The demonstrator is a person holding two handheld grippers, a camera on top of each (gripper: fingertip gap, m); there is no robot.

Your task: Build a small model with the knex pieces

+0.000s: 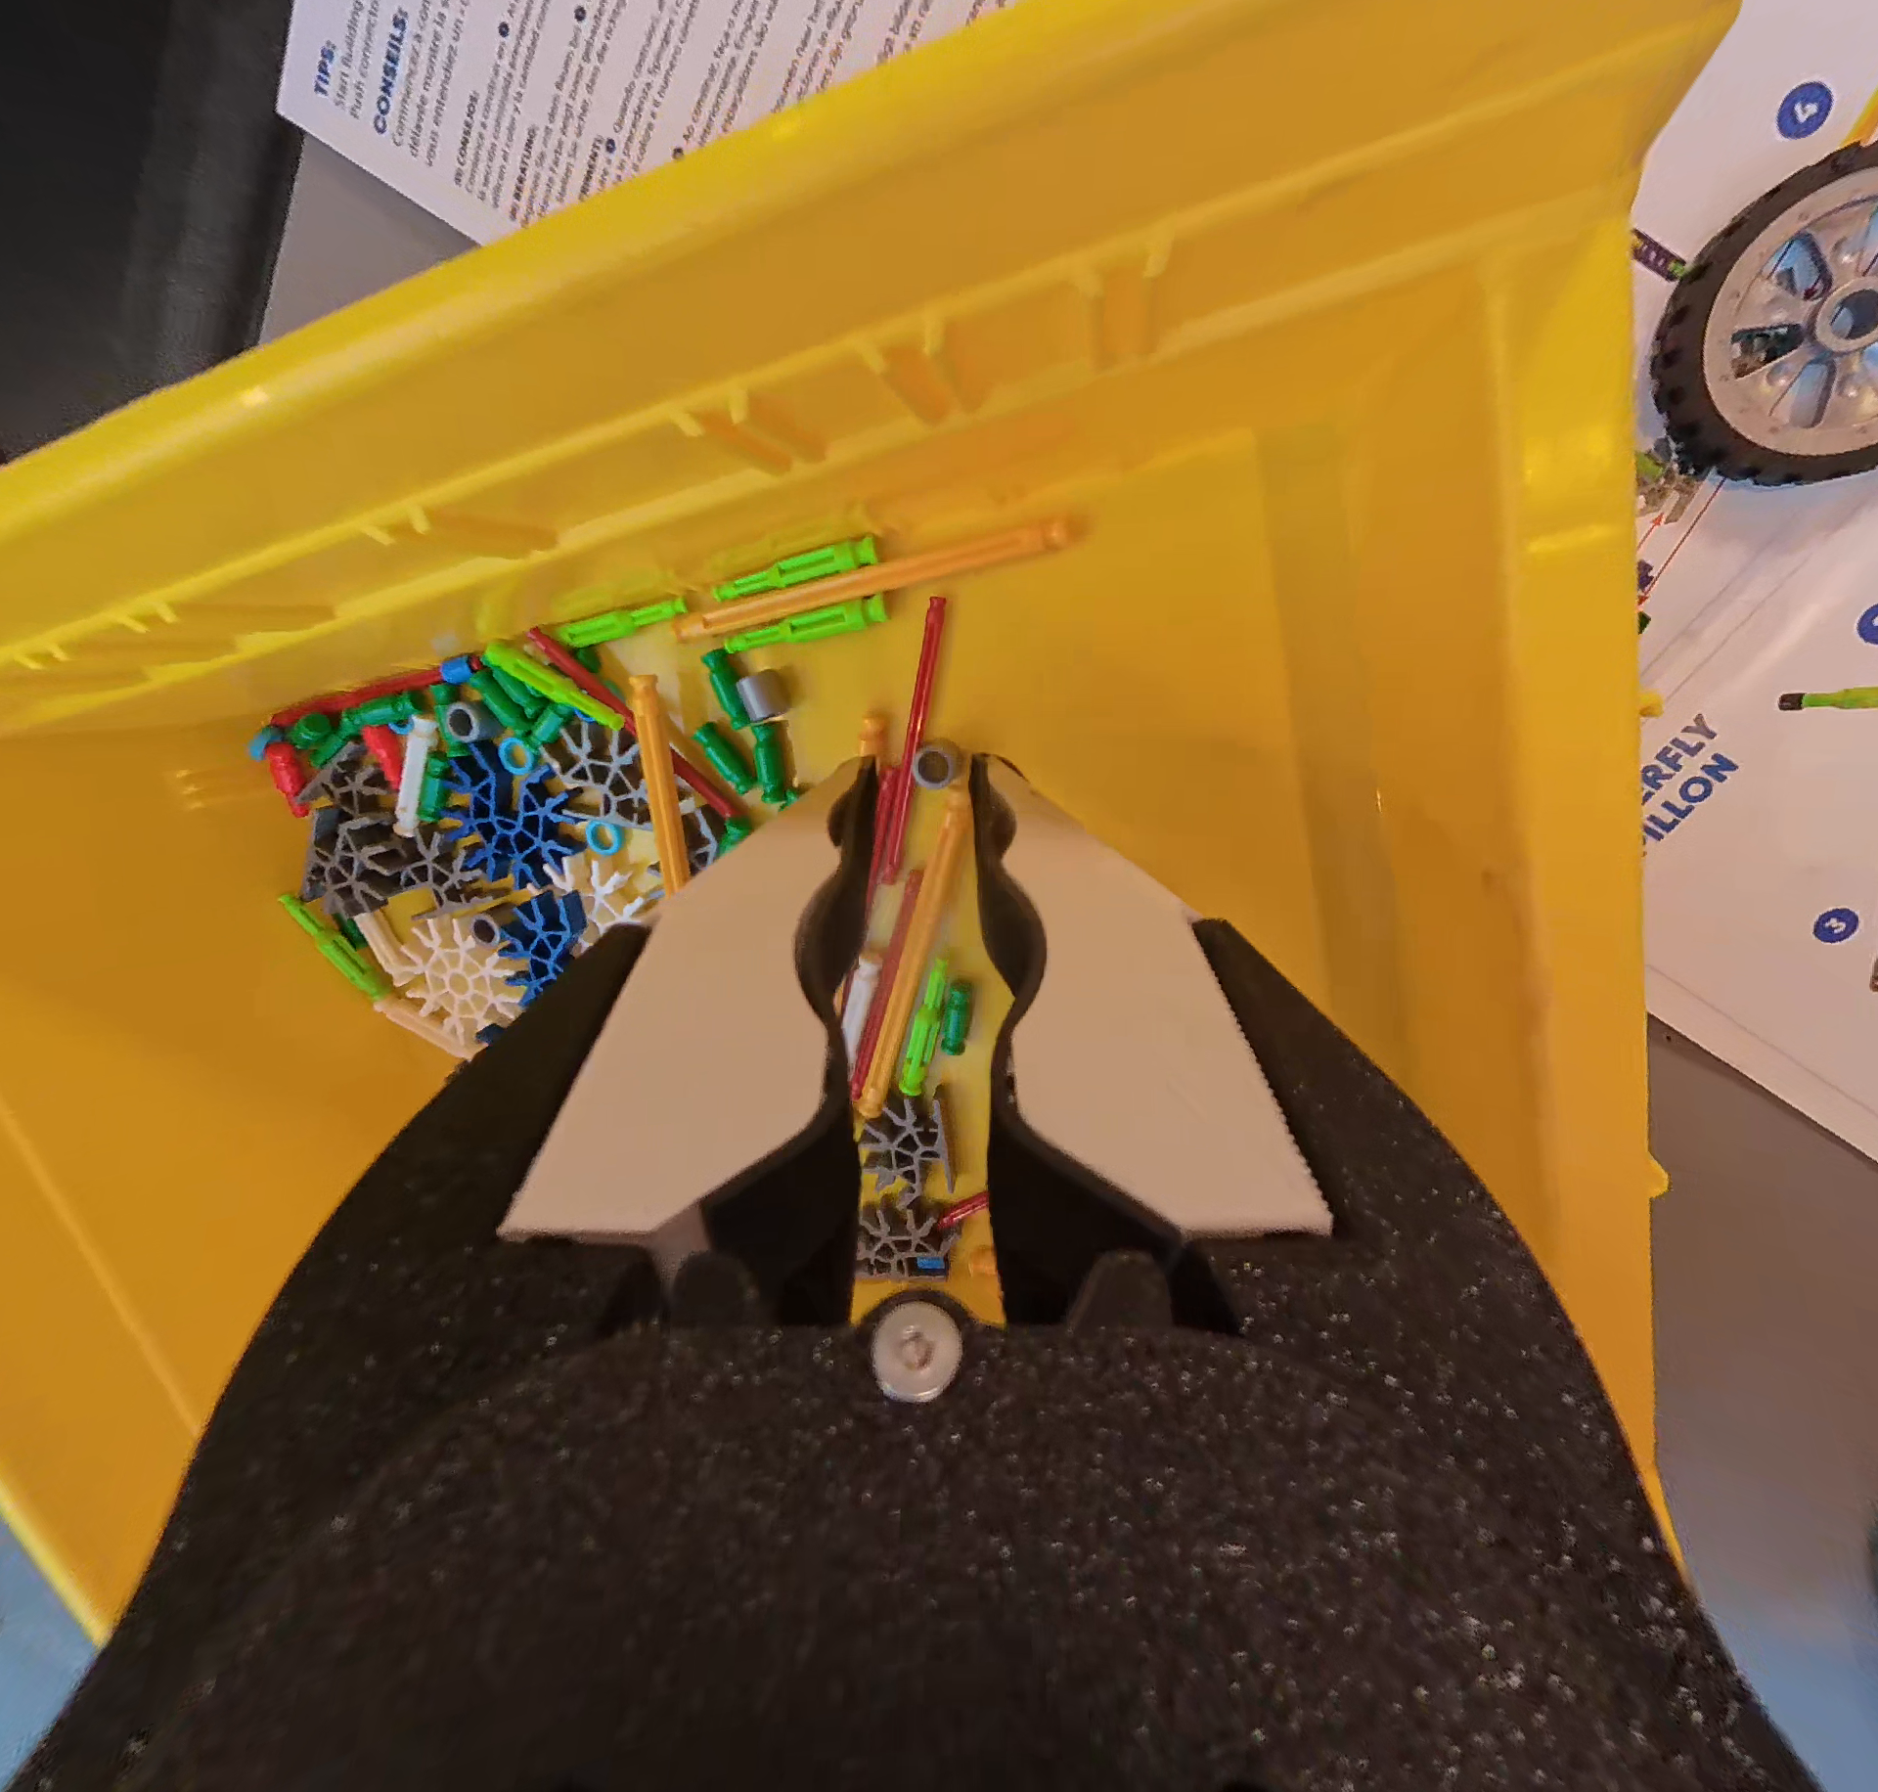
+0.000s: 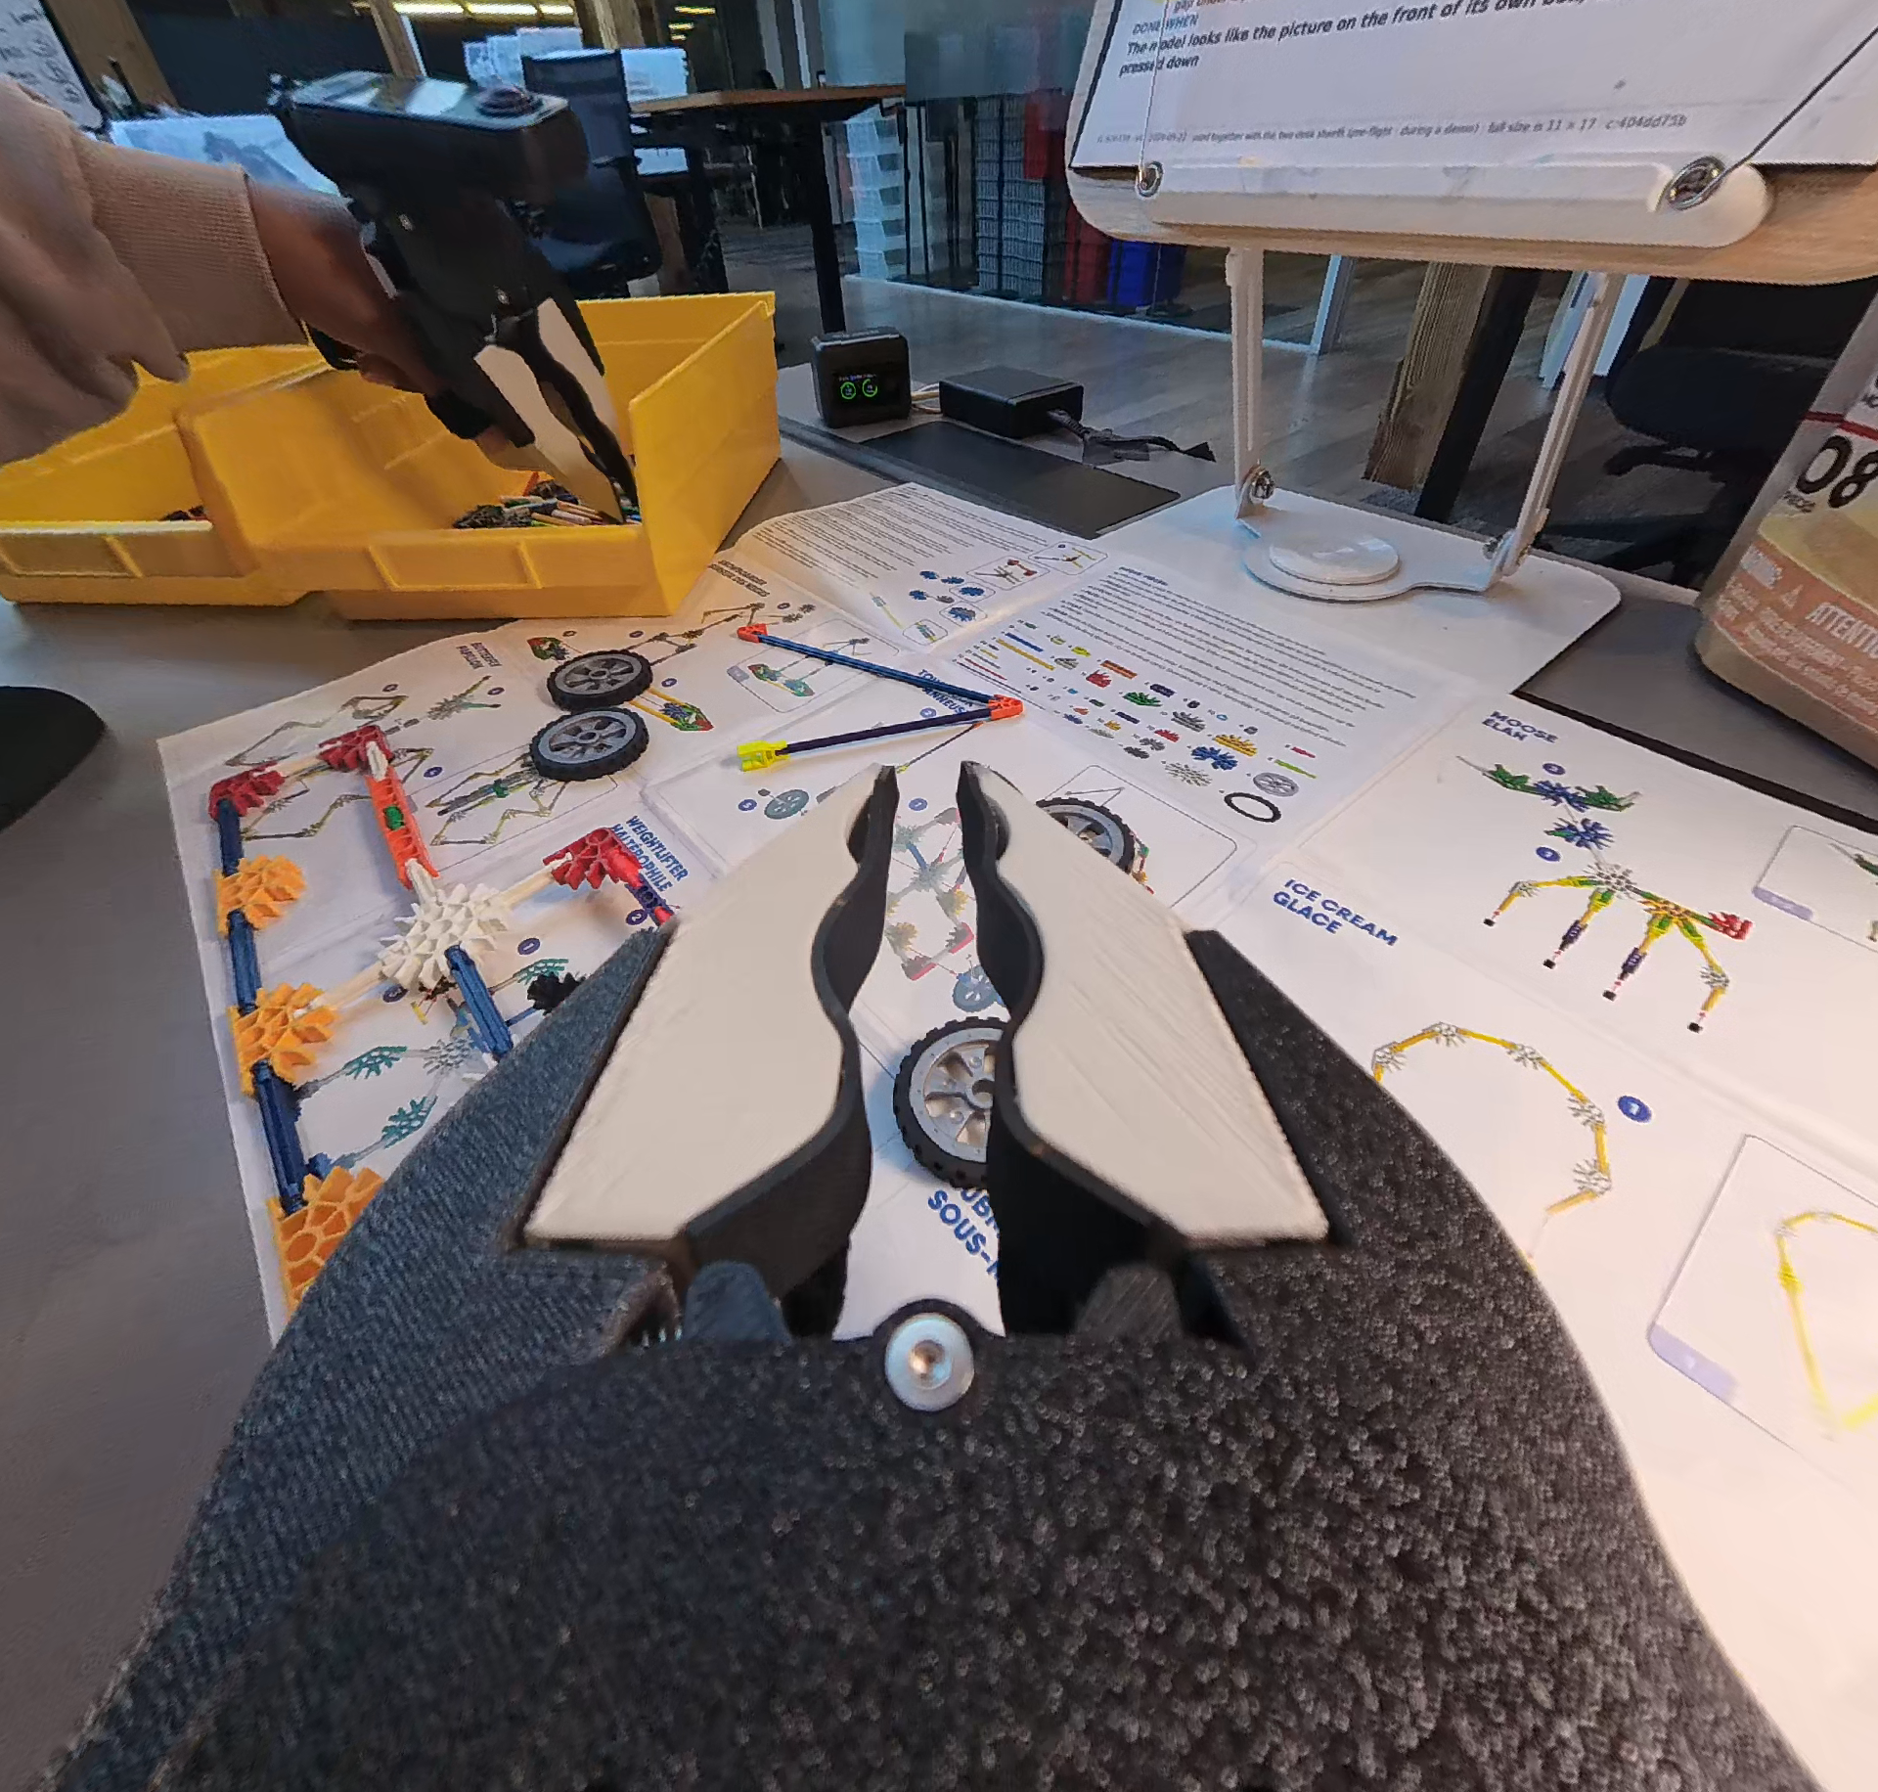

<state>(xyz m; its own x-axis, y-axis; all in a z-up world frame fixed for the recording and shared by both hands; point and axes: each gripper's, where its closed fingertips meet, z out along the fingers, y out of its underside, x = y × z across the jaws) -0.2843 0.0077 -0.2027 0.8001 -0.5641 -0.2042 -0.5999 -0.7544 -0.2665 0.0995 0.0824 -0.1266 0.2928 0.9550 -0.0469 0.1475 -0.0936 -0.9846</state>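
My left gripper (image 1: 923, 768) reaches down into a yellow bin (image 1: 1118, 219). Its jaws stand narrowly apart around a small grey ring piece (image 1: 936, 766), with thin red rods (image 1: 920, 686) and an orange rod (image 1: 915, 951) lying between the fingers. A pile of green, blue, grey and white construction pieces (image 1: 488, 829) lies to its left. In the right wrist view a hand holds this gripper (image 2: 600, 493) in the bin (image 2: 701, 402). My right gripper (image 2: 927, 778) hovers empty and slightly open over a printed instruction sheet (image 2: 1423, 930), above a loose wheel (image 2: 950, 1098).
A partly built red, orange, blue and white model (image 2: 305, 930) lies on the sheet's left. Two wheels (image 2: 595, 712) and a blue-rod V with orange and yellow connectors (image 2: 874, 696) lie beyond. A document stand (image 2: 1321, 554), a cardboard box (image 2: 1799, 605) and a small black device (image 2: 859, 376) stand behind. Spacing between my two grippers at the tips: around 40 cm. To reach the loose wheel (image 2: 950, 1098) in a straight line is about 9 cm for my right fingers, about 40 cm for my left.
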